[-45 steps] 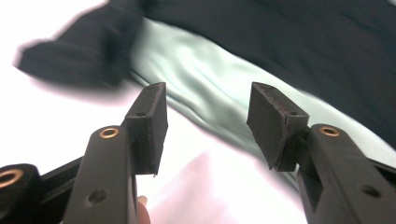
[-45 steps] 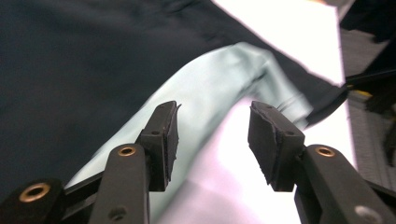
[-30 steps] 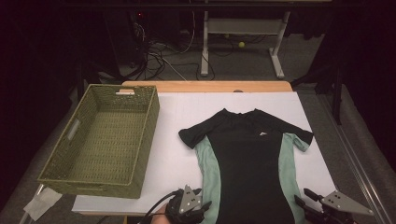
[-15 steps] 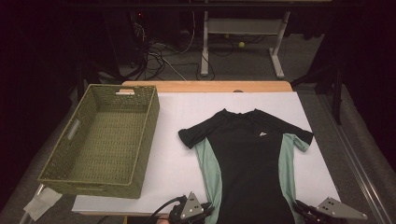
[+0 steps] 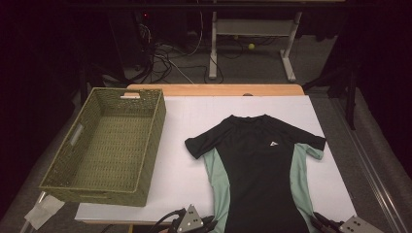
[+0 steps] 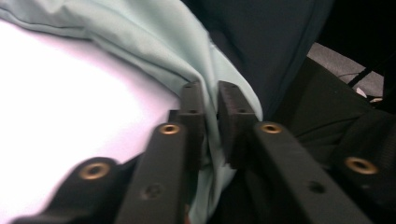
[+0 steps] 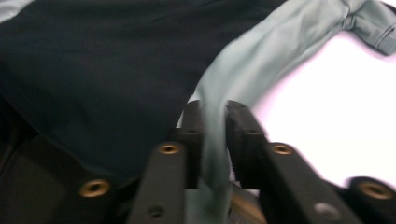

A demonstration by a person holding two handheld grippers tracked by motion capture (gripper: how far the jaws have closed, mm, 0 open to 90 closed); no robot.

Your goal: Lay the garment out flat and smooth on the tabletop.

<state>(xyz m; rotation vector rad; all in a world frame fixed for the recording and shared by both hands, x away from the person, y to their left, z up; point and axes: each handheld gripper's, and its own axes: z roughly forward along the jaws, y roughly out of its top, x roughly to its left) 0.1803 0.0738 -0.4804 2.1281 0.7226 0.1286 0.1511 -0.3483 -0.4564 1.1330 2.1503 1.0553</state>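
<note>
The black-and-mint sports shirt (image 5: 260, 170), laid flat on the white counter (image 5: 184, 126) beside the wicker basket (image 5: 109, 145), is pinched at both hem corners by the left gripper (image 6: 210, 100) and right gripper (image 7: 215, 116), whose fingers, just eased slightly, grip mint fabric; an even lift-and-fold is judged next.

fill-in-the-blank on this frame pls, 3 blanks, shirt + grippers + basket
1. Each gripper pinches the shirt by a side panel of ____ fabric.
2. The left gripper and right gripper grip the shirt at its ____ end.
3. The woven basket lies to the ____ of the shirt in the high view.
Missing words: mint green; hem; left
</note>
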